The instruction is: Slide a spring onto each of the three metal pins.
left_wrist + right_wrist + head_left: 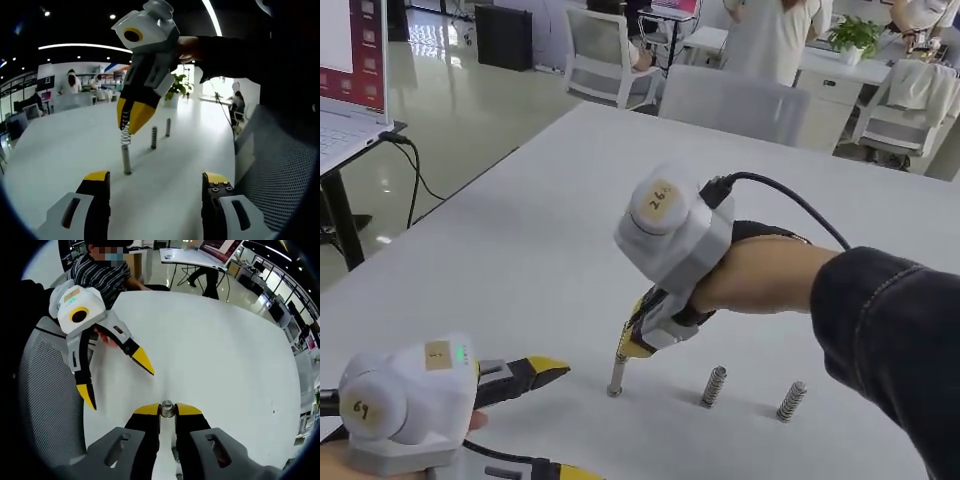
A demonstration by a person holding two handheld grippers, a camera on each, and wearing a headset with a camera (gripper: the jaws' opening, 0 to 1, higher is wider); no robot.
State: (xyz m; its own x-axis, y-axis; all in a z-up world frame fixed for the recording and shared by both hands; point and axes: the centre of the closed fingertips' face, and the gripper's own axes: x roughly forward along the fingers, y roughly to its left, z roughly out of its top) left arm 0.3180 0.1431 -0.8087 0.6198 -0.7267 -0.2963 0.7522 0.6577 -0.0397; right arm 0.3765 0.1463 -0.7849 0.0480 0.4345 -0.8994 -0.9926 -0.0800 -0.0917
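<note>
Probably an open office: white desks, chairs, laptop, potted plant.

Pins: 3, one bare, two at its 3 o'clock. Springs: 3, two seated on pins, one held spring. Grippers: 2, left gripper and right gripper.

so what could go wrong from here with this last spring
The spring hangs from the tips of the right tool, its lower end just at the top of the bare pin; if off axis it may snag, buckle or pop out of the grip. A sideways push might tip the pin; I cannot tell whether it is fixed. The sprung pins stand close by, so the sleeve could knock them.
</note>
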